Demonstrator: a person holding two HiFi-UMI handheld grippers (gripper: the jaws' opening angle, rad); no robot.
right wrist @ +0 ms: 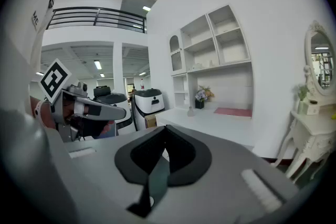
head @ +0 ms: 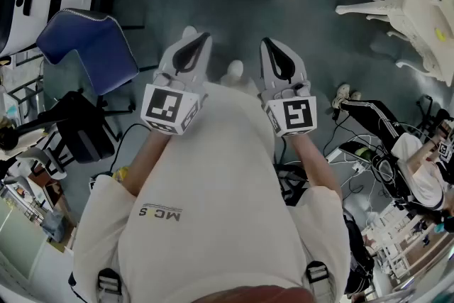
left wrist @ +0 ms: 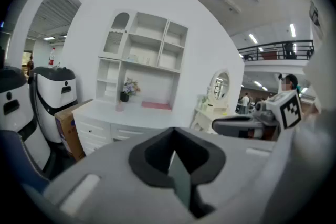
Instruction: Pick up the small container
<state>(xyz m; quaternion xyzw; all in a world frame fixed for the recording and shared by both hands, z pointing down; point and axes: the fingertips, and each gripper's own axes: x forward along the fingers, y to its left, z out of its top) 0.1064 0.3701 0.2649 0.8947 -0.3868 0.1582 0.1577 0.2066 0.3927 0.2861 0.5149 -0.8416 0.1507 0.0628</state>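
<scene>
Presently, my left claw (left wrist: 176,168) is pressed together, pad against pad, with nothing between the jaws. My right claw (right wrist: 156,168) is likewise pressed together and carries nothing. In the head view both claws are held in front of my torso, side by side but not touching, pointing forward over the grey floor (head: 234,3).

Ahead of the jaws stands a white table (left wrist: 105,118) with drawers in its front. The small container (left wrist: 119,106), a small pale item whose detail is too small to tell, stands on the table top just beside a dark pot of flowers (left wrist: 125,95). A flat pink mat (left wrist: 156,105) lies on the same top, to the right of the pot. The small container is well apart from both claws; neither touches it.

A white shelf unit (left wrist: 149,47) rises at the back of the table. To the right of the table stands an oval mirror (left wrist: 220,84). A blue chair (head: 99,46) is on the floor at my left.
</scene>
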